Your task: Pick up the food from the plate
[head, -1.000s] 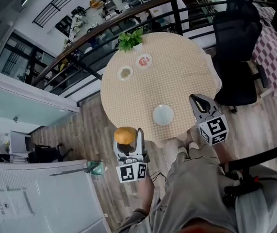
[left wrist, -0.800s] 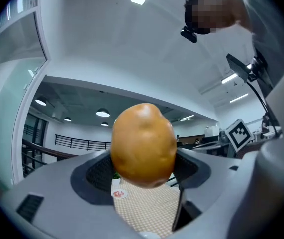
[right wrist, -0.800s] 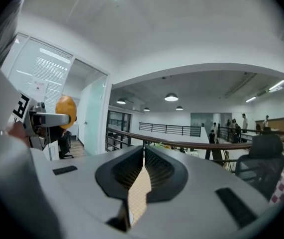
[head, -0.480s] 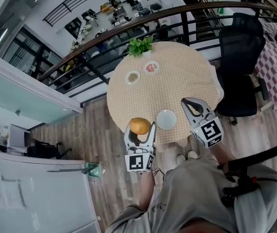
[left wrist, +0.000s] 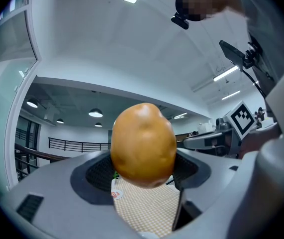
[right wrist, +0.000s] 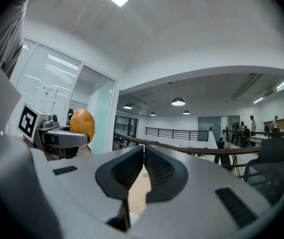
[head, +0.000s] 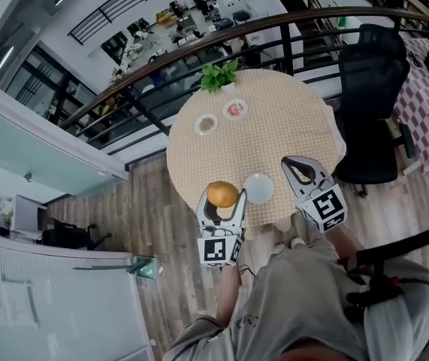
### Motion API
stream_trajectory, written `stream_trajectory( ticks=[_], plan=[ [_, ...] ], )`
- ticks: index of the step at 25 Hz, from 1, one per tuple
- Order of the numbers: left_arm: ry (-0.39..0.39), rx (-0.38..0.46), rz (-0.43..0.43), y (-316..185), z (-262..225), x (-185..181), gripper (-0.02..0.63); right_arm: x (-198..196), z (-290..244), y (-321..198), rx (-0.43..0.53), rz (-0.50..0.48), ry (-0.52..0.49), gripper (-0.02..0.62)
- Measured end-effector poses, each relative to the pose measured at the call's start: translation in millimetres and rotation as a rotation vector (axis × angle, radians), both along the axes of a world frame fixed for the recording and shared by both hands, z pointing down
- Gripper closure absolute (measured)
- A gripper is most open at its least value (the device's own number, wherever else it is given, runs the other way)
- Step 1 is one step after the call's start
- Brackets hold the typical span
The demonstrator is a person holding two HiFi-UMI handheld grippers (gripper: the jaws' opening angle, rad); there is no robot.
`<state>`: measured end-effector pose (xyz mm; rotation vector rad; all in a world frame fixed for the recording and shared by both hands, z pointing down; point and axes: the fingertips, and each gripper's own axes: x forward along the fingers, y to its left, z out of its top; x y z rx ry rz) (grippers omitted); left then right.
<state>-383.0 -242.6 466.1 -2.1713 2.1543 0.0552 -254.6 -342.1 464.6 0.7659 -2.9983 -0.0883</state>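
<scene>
My left gripper point(head: 222, 198) is shut on an orange-brown potato-like food piece point(head: 222, 194), held at the near edge of the round table point(head: 289, 126). In the left gripper view the food point(left wrist: 142, 144) fills the space between the jaws. An empty white plate point(head: 258, 188) lies on the table just right of it. My right gripper point(head: 298, 167) hovers over the table's near right edge, shut with nothing in it; its own view shows the right gripper point(right wrist: 143, 169) with jaws pressed together and the food point(right wrist: 82, 124) off to the left.
Two small plates with food, one beige point(head: 206, 124) and one reddish point(head: 234, 109), sit at the table's far side by a green plant point(head: 219, 74). A black office chair point(head: 368, 89) stands to the right. A curved railing point(head: 199, 47) runs behind the table.
The table has drawn slightly nearer in view. My left gripper with the food has shifted right and up toward the table's edge, closer to the white plate. The right gripper barely moved.
</scene>
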Motion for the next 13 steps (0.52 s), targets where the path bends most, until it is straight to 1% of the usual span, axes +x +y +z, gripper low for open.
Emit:
stream_trajectory(
  ticks=[8,13],
  plan=[
    [0.004,0.008,0.004,0.2,2.0,8.2,0.253,9.9,2.7,1.4,0.004,-0.001,0.009,0.572],
    [0.007,-0.001,0.006,-2.4,5.2,14.2,0.253,15.5,4.7,-0.3,0.002,-0.001,0.007,0.572]
  ],
)
